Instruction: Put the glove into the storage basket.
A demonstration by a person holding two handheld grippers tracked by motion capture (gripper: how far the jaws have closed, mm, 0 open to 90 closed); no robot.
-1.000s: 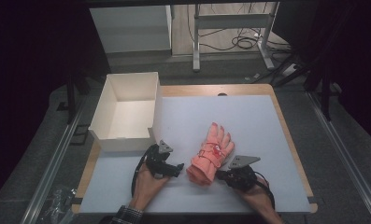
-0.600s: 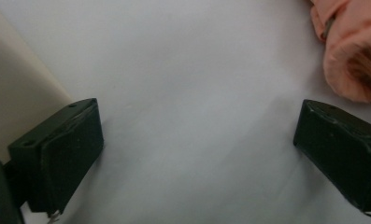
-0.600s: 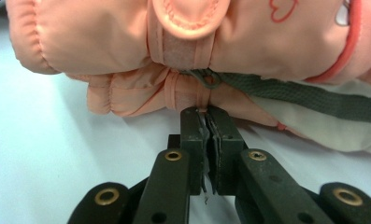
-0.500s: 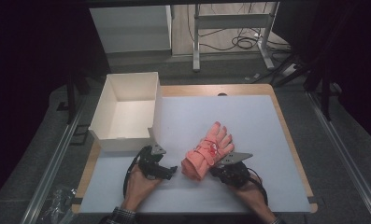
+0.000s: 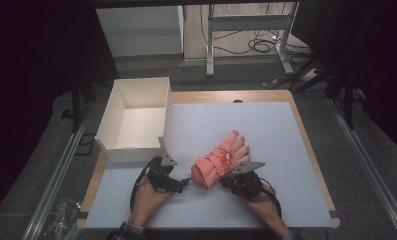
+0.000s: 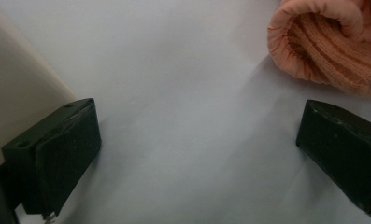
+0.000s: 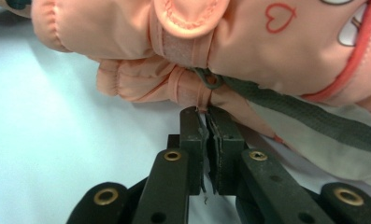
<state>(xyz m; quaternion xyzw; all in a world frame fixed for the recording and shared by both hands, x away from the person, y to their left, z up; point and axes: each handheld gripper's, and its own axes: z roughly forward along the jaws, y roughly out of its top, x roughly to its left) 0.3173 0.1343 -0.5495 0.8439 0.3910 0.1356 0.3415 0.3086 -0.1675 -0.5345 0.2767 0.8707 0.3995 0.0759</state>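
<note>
Both hands have drawn nearer the person; the right gripper (image 5: 234, 176) fingers (image 7: 192, 140) clench the glove (image 5: 220, 161) edge, the left gripper (image 5: 181, 184) fingers (image 6: 57, 154) spread beside its cuff.

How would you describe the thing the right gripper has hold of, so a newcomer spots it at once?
Start at the white mat on the table and look to its near edge, right of the open white box. Between the left gripper and the right gripper lies a pink padded glove, fingers pointing away. It is the one soft, coloured thing there, with small red hearts and a knit cuff.
</note>
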